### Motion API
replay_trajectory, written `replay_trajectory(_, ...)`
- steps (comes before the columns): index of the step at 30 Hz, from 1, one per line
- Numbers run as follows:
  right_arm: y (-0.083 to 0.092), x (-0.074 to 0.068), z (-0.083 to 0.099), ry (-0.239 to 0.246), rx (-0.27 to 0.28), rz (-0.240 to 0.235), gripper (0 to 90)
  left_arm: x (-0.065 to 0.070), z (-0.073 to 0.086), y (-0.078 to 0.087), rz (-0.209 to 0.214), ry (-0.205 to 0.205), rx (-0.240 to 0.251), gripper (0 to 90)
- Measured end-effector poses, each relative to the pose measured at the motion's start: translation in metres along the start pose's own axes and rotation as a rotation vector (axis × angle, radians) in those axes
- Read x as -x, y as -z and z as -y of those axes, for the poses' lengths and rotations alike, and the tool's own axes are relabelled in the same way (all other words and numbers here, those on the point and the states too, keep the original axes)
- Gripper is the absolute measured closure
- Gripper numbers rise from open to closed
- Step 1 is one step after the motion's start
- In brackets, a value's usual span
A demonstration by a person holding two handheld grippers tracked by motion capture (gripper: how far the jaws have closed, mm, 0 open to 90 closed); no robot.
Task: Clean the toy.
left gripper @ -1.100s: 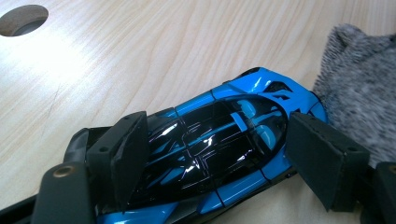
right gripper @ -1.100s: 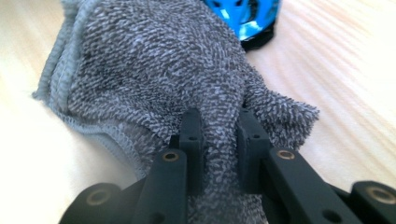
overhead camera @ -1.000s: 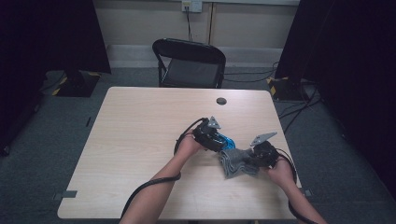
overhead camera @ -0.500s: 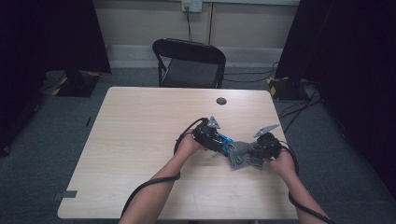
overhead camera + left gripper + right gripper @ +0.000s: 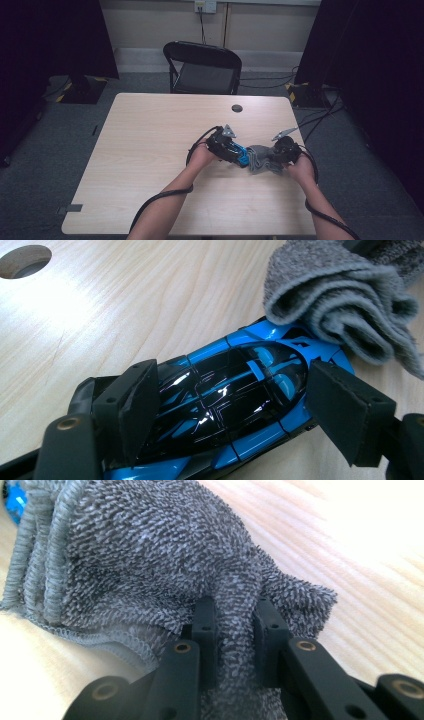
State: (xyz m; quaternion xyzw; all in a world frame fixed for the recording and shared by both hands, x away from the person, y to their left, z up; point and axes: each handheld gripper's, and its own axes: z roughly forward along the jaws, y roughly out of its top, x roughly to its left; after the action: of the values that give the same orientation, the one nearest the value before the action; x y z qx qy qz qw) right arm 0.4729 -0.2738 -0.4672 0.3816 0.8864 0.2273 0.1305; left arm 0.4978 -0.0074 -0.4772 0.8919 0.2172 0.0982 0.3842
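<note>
A glossy blue and black toy car (image 5: 240, 390) lies on the light wooden table (image 5: 150, 150). My left gripper (image 5: 235, 415) is shut on it, one black pad on each flank. In the high view the car (image 5: 241, 157) pokes out of the left gripper (image 5: 234, 151) toward the right. A bunched grey terry cloth (image 5: 150, 555) is pinched by a fold in my right gripper (image 5: 235, 630), which is shut on it. The cloth (image 5: 345, 305) rests against the far end of the car. In the high view the cloth (image 5: 260, 160) sits between the car and the right gripper (image 5: 274, 157).
A round cable hole (image 5: 237, 108) is in the table beyond the hands, also seen as the cable hole (image 5: 25, 260) at top left. A black folding chair (image 5: 202, 67) stands behind the far edge. Cables trail from both grippers toward the near edge.
The right gripper has carried the cloth a little away from the person, across the end of the car. The left gripper and the car have stayed put.
</note>
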Motion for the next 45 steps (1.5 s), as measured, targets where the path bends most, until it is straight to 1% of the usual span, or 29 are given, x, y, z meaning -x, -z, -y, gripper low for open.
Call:
replay_trajectory(3,-0.001,0.002,-0.001,-0.011,0.002,0.016,75.3,0.0,0.0,0.0,0.001,0.003,0.003,21.8)
replay_trajectory(8,-0.002,0.005,-0.003,-0.028,0.002,0.027,75.3,0.0,0.0,0.0,0.001,0.004,0.003,21.8)
replay_trajectory(13,-0.004,0.008,-0.006,-0.056,0.007,0.035,75.3,0.0,0.0,0.0,0.0,0.005,0.005,21.8)
replay_trajectory(16,-0.004,0.009,-0.007,-0.062,0.008,0.05,75.3,0.0,0.0,0.0,0.001,0.004,0.004,21.8)
replay_trajectory(22,-0.003,0.012,-0.007,-0.087,0.026,0.072,75.4,-0.001,0.001,0.0,0.002,0.0,0.003,21.9)
replay_trajectory(26,-0.001,0.014,-0.006,-0.102,0.041,0.071,75.4,-0.001,0.001,0.0,0.001,0.001,0.004,21.9)
replay_trajectory(29,0.003,0.016,-0.005,-0.106,0.044,0.062,75.5,-0.001,0.001,0.001,0.001,0.001,0.004,21.9)
replay_trajectory(32,0.008,0.017,-0.003,-0.112,0.06,0.052,75.5,-0.001,0.001,0.0,0.001,0.002,0.005,21.9)
replay_trajectory(39,0.022,0.02,0.008,-0.137,0.103,0.004,75.6,-0.001,0.001,0.0,0.001,0.004,0.008,21.8)
replay_trajectory(42,0.027,0.02,0.01,-0.141,0.115,-0.015,75.6,-0.001,0.001,0.0,0.001,0.003,0.005,21.9)
replay_trajectory(45,0.034,0.017,0.012,-0.13,0.131,-0.04,75.8,0.0,0.001,0.0,-0.002,-0.003,0.002,21.8)
